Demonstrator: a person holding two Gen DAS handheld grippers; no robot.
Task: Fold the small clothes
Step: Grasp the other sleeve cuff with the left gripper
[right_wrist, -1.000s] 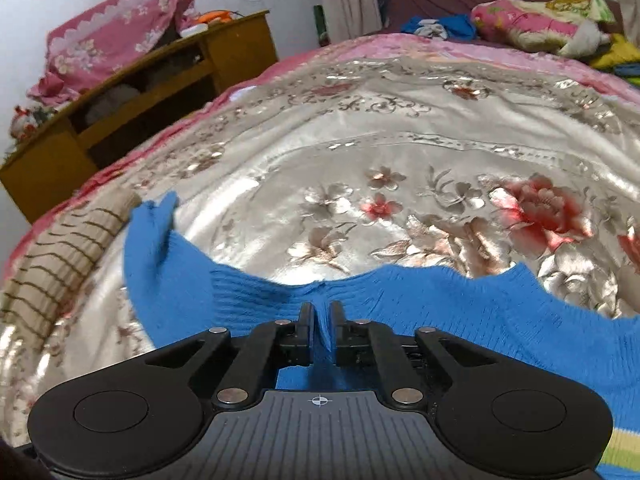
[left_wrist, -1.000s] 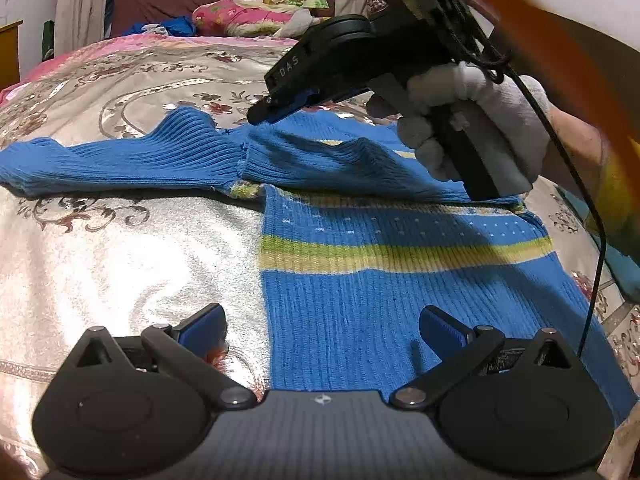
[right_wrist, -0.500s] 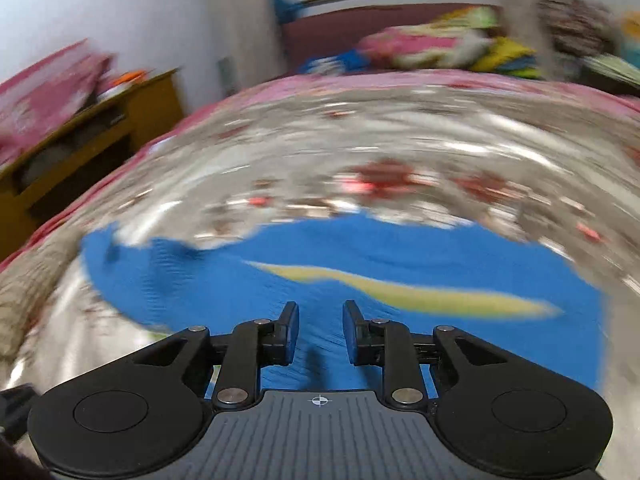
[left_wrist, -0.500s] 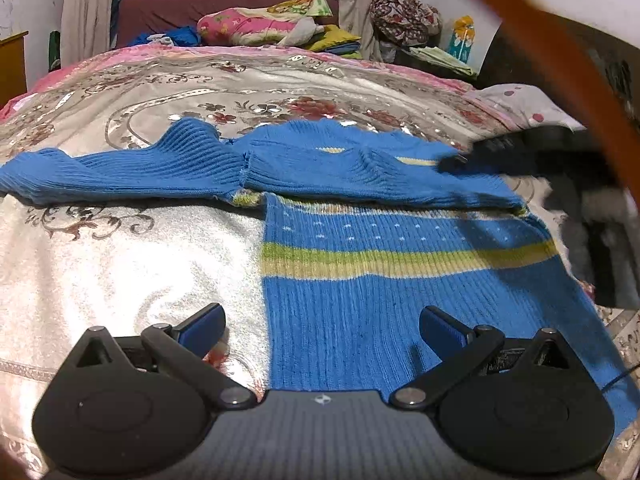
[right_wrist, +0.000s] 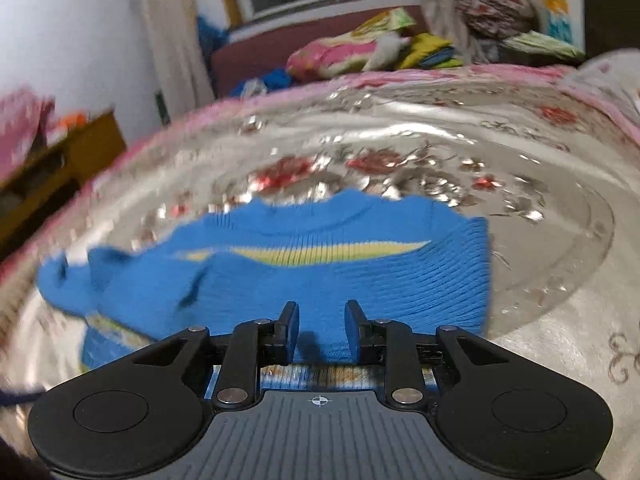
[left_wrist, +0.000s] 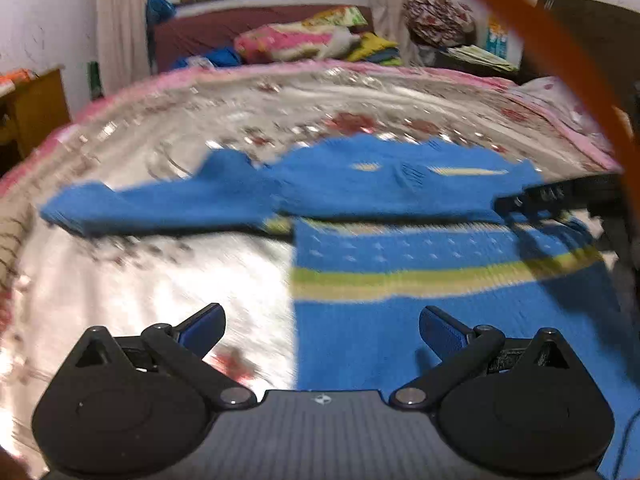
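Note:
A small blue knit sweater [left_wrist: 400, 320] with a yellow-green stripe lies on the floral bedspread [left_wrist: 160, 272]. Its right sleeve lies folded across the chest; its left sleeve [left_wrist: 132, 210] stretches out to the left. My left gripper [left_wrist: 322, 330] is open and empty, low over the sweater's left hem edge. My right gripper [right_wrist: 322, 330] is open and empty above the sweater [right_wrist: 320, 264], over the folded sleeve. It also shows at the right edge of the left wrist view [left_wrist: 560, 196].
A wooden cabinet [right_wrist: 60, 160] stands left of the bed. Pillows and piled bedding [left_wrist: 300, 38] lie by the far headboard under a window. A beige striped garment [left_wrist: 8, 232] lies at the bed's left edge. An orange strap [left_wrist: 560, 60] crosses the left wrist view.
My right gripper let go of the sleeve, opened and drew back to the right of the sweater. The sleeve now lies folded across the chest. My left gripper rose a little.

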